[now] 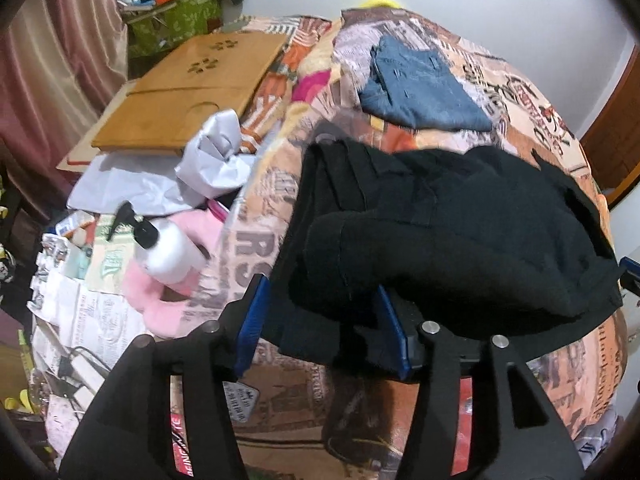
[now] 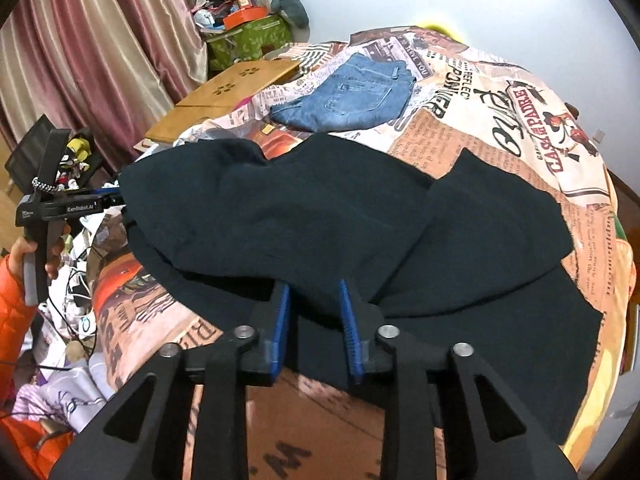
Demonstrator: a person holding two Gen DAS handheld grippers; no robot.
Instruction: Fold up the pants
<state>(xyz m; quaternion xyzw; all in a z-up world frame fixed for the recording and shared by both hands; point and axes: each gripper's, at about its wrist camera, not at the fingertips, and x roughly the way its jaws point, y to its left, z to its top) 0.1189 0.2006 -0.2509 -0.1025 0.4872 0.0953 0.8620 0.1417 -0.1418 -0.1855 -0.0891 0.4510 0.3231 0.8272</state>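
Observation:
Black pants (image 2: pixel 340 216) lie partly folded on a bed with a newspaper-print cover (image 2: pixel 500 120). In the left wrist view the pants (image 1: pixel 440 232) are bunched in a thick fold. My left gripper (image 1: pixel 320 320) has its blue pads wide apart, with a fold of the black cloth lying loose between them. My right gripper (image 2: pixel 314 320) also stands open, with the near edge of the pants between its pads. The left gripper's body (image 2: pixel 60 208) shows at the pants' left edge.
Folded blue jeans (image 2: pixel 352 96) lie farther back on the bed; they also show in the left wrist view (image 1: pixel 420 92). A wooden board (image 1: pixel 192 92), white paper (image 1: pixel 208 160), a pump bottle (image 1: pixel 160 248), cables and clutter lie to the left. Curtains hang behind.

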